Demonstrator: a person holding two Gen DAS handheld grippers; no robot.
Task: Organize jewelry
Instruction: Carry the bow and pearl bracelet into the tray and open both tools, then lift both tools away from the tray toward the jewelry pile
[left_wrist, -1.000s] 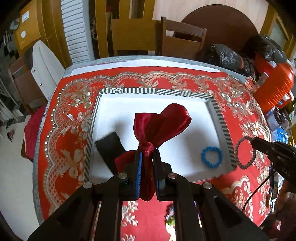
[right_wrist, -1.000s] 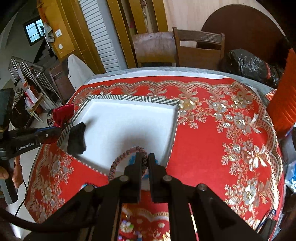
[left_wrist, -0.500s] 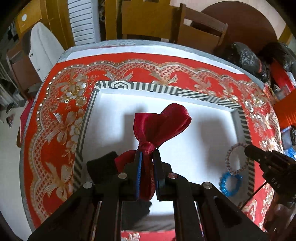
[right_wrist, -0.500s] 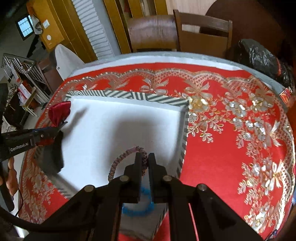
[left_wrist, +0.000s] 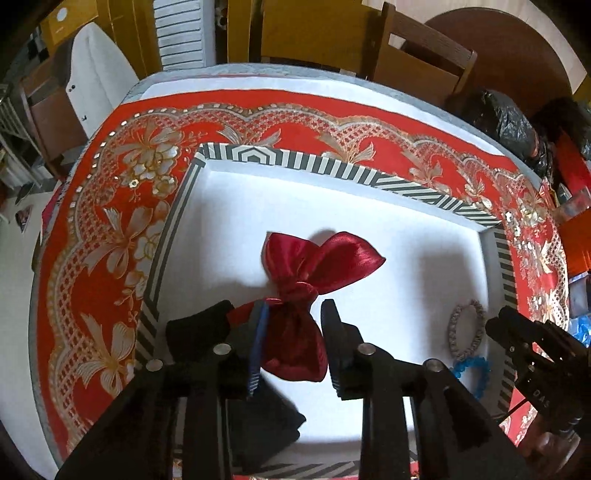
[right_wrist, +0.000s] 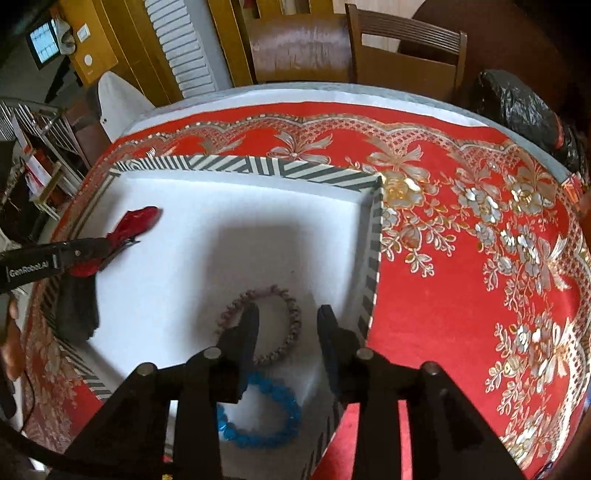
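Note:
A white tray with a striped rim (left_wrist: 332, 166) (right_wrist: 258, 168) lies on the red tablecloth. A red satin pouch (left_wrist: 310, 273) (right_wrist: 136, 225) lies on the tray floor. My left gripper (left_wrist: 293, 317) is open, its fingers on either side of the pouch's lower part. A pinkish beaded bracelet (right_wrist: 291, 317) (left_wrist: 461, 332) lies flat in the tray, and a blue beaded bracelet (right_wrist: 266, 424) (left_wrist: 469, 369) lies just nearer. My right gripper (right_wrist: 288, 317) is open above the pinkish bracelet. A black pouch (left_wrist: 207, 328) (right_wrist: 77, 314) lies at the tray's left side.
The red and gold tablecloth (right_wrist: 480, 258) covers a round table. Wooden chairs (right_wrist: 399, 51) stand behind it. Black plastic bags (left_wrist: 506, 118) and orange items (left_wrist: 576, 236) sit at the right edge.
Both grippers have opened. The red pouch was let go and lies in the tray. The pinkish bracelet was let go and lies in the tray beside the blue one.

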